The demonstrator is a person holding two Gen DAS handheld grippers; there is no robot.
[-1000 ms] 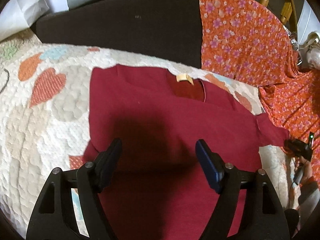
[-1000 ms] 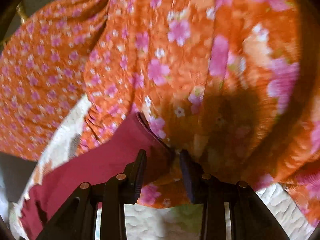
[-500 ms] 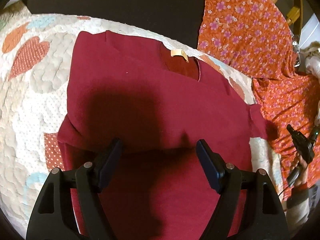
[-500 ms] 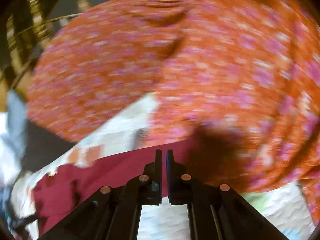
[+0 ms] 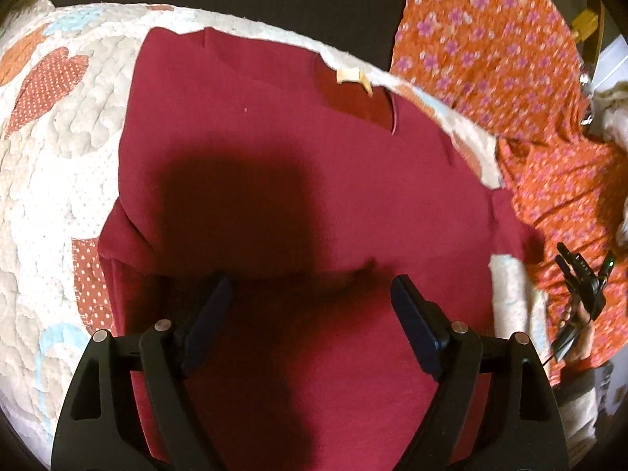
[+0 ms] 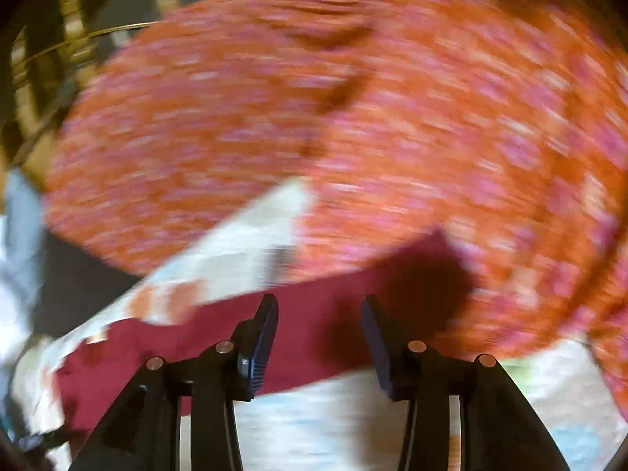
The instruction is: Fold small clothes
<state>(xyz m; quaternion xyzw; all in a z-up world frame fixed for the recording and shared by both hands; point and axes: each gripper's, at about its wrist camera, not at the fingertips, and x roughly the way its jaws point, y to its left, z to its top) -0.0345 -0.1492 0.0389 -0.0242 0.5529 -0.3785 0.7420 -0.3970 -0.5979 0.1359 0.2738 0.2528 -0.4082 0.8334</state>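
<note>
1. Two garments are lying on the quilt (image 5: 47,180): a dark red shirt (image 5: 298,149) spread flat across its middle and an orange floral dress (image 5: 510,62) bunched just beside the shirt's right sleeve (image 6: 428,259).
2. The left gripper (image 5: 310,294) is hovering over the shirt's lower half, jaws opening wide with nothing pinched between them.
3. The right gripper (image 6: 320,325) is hanging over that right sleeve, jaws opening; the cloth is lying below the gap, not clamped.
4. Judging by the layout, folding is barely beginning: the left sleeve seems tucked under, while the right sleeve is sticking out and the body is waiting to be doubled over.
5. The dress is sitting unfolded.
</note>
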